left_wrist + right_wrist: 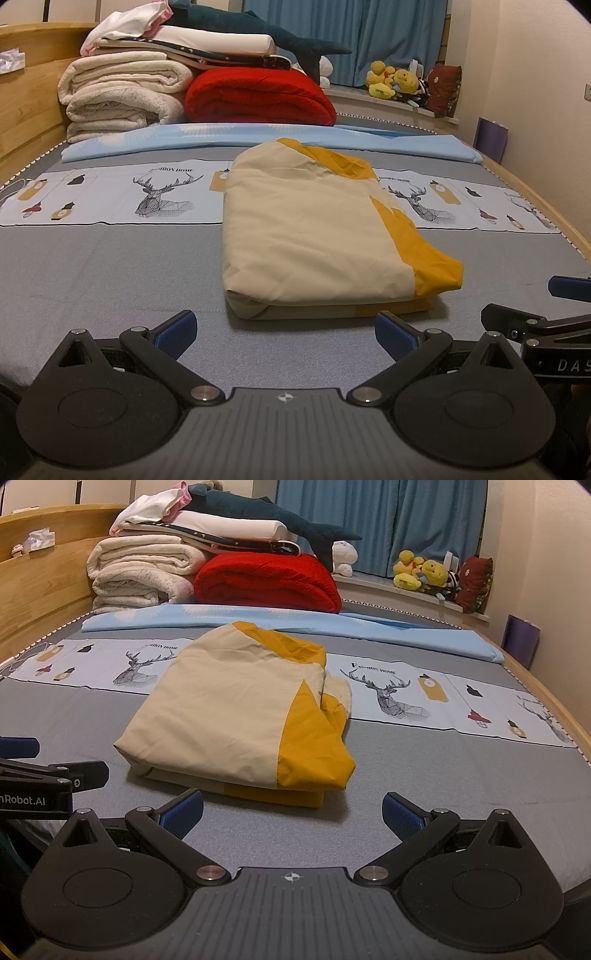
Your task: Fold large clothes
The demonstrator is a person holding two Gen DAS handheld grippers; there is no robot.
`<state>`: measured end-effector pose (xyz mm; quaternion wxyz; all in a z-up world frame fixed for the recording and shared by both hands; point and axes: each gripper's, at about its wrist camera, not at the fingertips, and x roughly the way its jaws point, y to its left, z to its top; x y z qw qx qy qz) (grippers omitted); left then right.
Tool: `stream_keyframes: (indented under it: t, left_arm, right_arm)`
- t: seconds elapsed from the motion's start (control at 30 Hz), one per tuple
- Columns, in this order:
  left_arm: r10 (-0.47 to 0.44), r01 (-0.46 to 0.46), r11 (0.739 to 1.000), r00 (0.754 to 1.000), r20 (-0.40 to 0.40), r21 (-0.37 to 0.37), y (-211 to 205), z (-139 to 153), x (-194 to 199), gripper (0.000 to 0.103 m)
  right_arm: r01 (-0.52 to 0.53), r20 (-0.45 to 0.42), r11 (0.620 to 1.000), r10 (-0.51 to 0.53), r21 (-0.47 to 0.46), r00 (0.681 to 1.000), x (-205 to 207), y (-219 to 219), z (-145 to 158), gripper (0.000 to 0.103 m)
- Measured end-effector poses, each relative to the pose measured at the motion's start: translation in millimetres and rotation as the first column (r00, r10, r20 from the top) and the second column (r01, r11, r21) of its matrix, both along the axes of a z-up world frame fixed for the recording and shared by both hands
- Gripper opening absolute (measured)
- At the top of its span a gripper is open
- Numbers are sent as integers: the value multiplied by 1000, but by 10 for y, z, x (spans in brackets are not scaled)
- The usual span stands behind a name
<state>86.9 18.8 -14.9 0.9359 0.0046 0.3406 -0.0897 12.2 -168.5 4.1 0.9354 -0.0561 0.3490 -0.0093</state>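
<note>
The folded cream-and-yellow cloth [317,236] lies on the bed [110,266] just ahead of the empty, spread left gripper [284,328] and right gripper [291,810]; soft, light and floppy, probably best pinched at its near corners.

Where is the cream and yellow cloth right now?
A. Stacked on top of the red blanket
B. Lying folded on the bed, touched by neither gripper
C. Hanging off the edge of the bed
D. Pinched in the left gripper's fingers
B: the cream and yellow cloth lies folded on the bed, ahead of the open left gripper and open right gripper, touching neither.
</note>
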Motion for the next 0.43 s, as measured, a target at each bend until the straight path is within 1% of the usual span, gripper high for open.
stream_keyframes:
  t: [0.43]
  left_arm:
    - [-3, 3, 1000, 1000, 2, 1, -2, 10, 0, 102]
  right_arm:
    - [-5, -1, 1000, 5, 0, 1000, -16, -11, -8, 102]
